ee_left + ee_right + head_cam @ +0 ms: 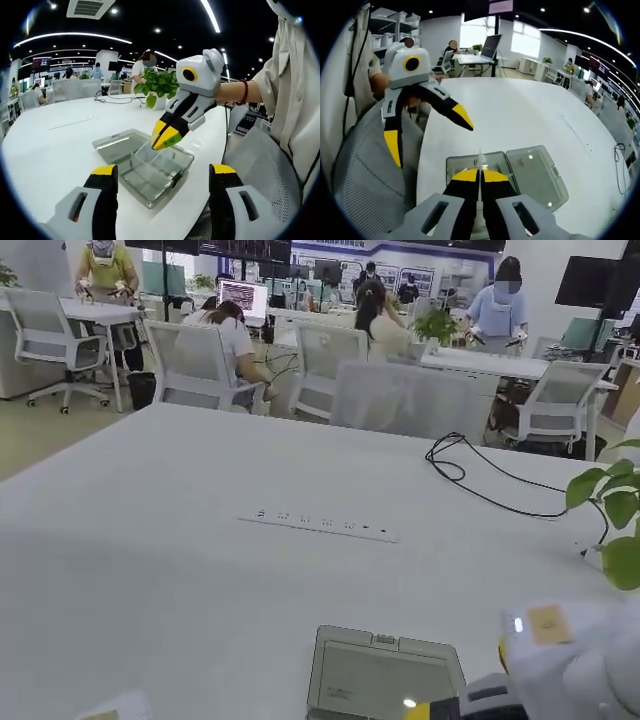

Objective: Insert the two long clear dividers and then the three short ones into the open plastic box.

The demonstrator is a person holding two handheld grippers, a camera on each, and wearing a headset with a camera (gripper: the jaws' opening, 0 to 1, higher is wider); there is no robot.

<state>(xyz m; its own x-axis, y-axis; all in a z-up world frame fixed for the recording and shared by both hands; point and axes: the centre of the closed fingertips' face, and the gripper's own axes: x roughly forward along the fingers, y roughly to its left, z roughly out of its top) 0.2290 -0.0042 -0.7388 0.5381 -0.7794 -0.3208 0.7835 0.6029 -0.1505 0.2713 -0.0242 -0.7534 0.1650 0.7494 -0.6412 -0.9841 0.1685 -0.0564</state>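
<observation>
Gripping item: right gripper (480,175), jaws pressed together on the top edge of a thin clear divider (481,156), yellow tips touching it on both sides. The divider stood upright and reached down into the box (451,165). The plastic was too transparent to tell whether its lower edge sat in a slot.

Left gripper (164,170): jaws spread wide, nothing between them, held just in front of the box and apart from it. In the right gripper view it hung to the left of the box, over the table edge.

Box: clear plastic, shallow and open, near the table's front edge. In the left gripper view the right gripper came down into it at a slant from the upper right.

Lid (536,175): hinged and folded flat on the table, touching the box's far side. In the head view it lay at the lower edge of the picture.

Table (520,115): white and broad.

On the table, well apart from the box:
- a recessed power strip (320,524)
- a looped black cable (480,485)
- a leafy green plant (157,87)

Chair (370,170): grey mesh back, beside the table's edge.
</observation>
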